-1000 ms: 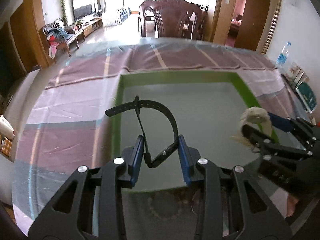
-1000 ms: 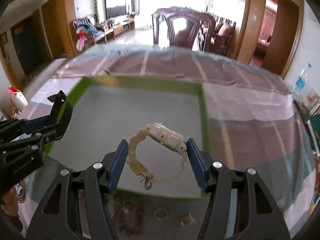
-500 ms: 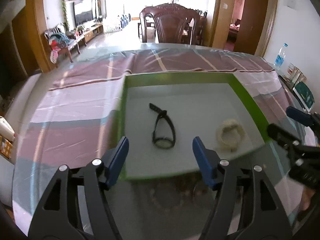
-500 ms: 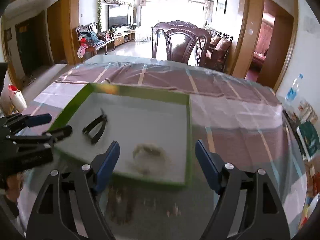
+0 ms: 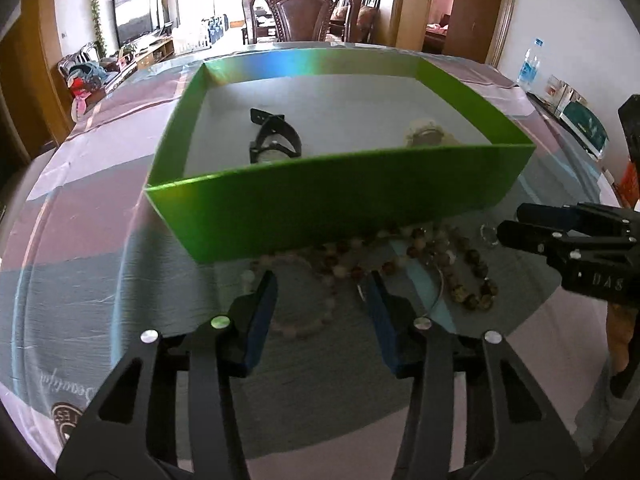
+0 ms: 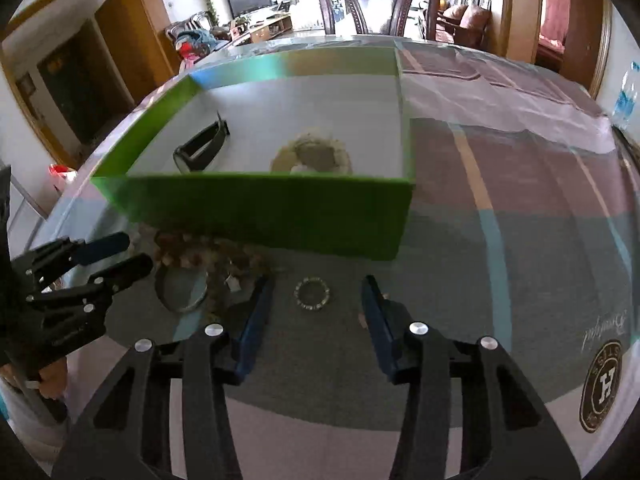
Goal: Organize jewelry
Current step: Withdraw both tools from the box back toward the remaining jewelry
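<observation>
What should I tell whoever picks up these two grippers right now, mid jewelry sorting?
Left gripper: open, holding nothing; its jaws have just been closing, over a pale bead bracelet on the table.
Right gripper: open, holding nothing; jaws just closing, around a small beaded ring without touching it.
Done: black watch and cream watch lie in the green box.
Left: the two bracelets above, the brown bead strands and the thin metal bangle, all in front of the box.

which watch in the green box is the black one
The black watch lies nearer the box's left wall; the cream watch beside it is pale.
</observation>
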`<act>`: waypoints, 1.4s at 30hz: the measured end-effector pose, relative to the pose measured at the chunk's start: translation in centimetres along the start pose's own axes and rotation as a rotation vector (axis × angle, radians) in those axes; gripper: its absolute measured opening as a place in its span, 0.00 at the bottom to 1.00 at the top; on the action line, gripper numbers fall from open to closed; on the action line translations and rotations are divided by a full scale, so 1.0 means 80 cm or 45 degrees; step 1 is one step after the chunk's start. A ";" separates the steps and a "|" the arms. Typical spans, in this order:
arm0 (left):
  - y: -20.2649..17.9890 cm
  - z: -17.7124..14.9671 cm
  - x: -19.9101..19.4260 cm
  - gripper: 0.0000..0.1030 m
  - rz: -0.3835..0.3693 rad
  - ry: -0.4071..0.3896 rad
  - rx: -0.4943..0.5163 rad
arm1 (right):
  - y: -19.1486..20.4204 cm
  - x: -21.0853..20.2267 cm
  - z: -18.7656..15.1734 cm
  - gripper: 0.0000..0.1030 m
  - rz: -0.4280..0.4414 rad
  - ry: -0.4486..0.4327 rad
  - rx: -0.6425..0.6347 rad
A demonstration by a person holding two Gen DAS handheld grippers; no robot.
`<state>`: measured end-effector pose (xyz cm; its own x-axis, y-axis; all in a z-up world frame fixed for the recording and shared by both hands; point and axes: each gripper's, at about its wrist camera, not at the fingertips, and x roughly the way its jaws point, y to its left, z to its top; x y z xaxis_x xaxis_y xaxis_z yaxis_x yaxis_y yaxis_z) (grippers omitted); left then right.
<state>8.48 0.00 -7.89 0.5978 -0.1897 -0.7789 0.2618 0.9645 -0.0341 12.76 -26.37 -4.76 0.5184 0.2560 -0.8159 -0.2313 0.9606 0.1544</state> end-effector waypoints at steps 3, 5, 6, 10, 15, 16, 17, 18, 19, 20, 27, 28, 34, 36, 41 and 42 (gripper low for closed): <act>-0.004 -0.007 -0.006 0.62 -0.006 -0.026 0.036 | 0.014 0.000 -0.005 0.47 -0.013 -0.011 -0.035; -0.007 -0.010 -0.004 0.64 -0.006 -0.016 0.045 | 0.026 0.004 -0.012 0.48 -0.027 0.017 -0.099; -0.008 -0.011 -0.002 0.64 -0.002 -0.004 0.048 | 0.031 0.009 -0.015 0.48 -0.051 0.046 -0.129; -0.013 -0.013 0.006 0.64 0.008 0.019 0.047 | 0.047 0.014 -0.029 0.52 -0.106 0.084 -0.245; -0.012 -0.018 0.005 0.65 -0.162 0.085 0.054 | 0.052 -0.003 -0.045 0.54 0.098 0.158 -0.370; -0.013 -0.020 0.004 0.65 -0.171 0.090 0.062 | 0.050 -0.011 -0.044 0.54 0.122 0.134 -0.372; -0.014 -0.022 0.002 0.65 -0.194 0.095 0.075 | 0.047 -0.016 -0.042 0.55 0.133 0.113 -0.361; -0.014 -0.023 0.001 0.65 -0.214 0.097 0.080 | 0.044 -0.019 -0.040 0.57 0.125 0.094 -0.344; -0.015 -0.023 -0.001 0.65 -0.222 0.093 0.079 | 0.037 -0.022 -0.035 0.61 0.080 0.058 -0.299; -0.013 -0.023 -0.001 0.65 -0.200 0.086 0.073 | 0.029 -0.022 -0.031 0.63 0.049 0.039 -0.253; 0.021 -0.017 -0.011 0.64 -0.029 0.004 -0.080 | -0.013 -0.012 -0.011 0.63 -0.195 -0.020 -0.027; 0.023 -0.016 -0.013 0.64 0.007 -0.015 -0.091 | -0.021 -0.012 -0.009 0.63 -0.209 -0.023 0.008; 0.029 -0.016 -0.013 0.66 0.094 -0.005 -0.094 | -0.025 0.005 -0.008 0.54 -0.271 0.043 -0.008; 0.033 -0.014 -0.010 0.66 0.111 0.009 -0.088 | -0.018 0.010 -0.014 0.33 -0.258 0.078 -0.046; 0.037 -0.014 -0.008 0.66 0.122 0.023 -0.115 | -0.005 0.005 -0.022 0.18 -0.152 0.072 -0.108; 0.039 -0.014 -0.008 0.66 0.121 0.023 -0.123 | -0.002 0.002 -0.022 0.18 -0.130 0.065 -0.116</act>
<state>8.05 3.32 -8.19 0.6022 -0.0938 -0.7928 0.1297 0.9914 -0.0187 11.46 -26.70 -5.92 0.5012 0.1490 -0.8524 -0.2543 0.9669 0.0195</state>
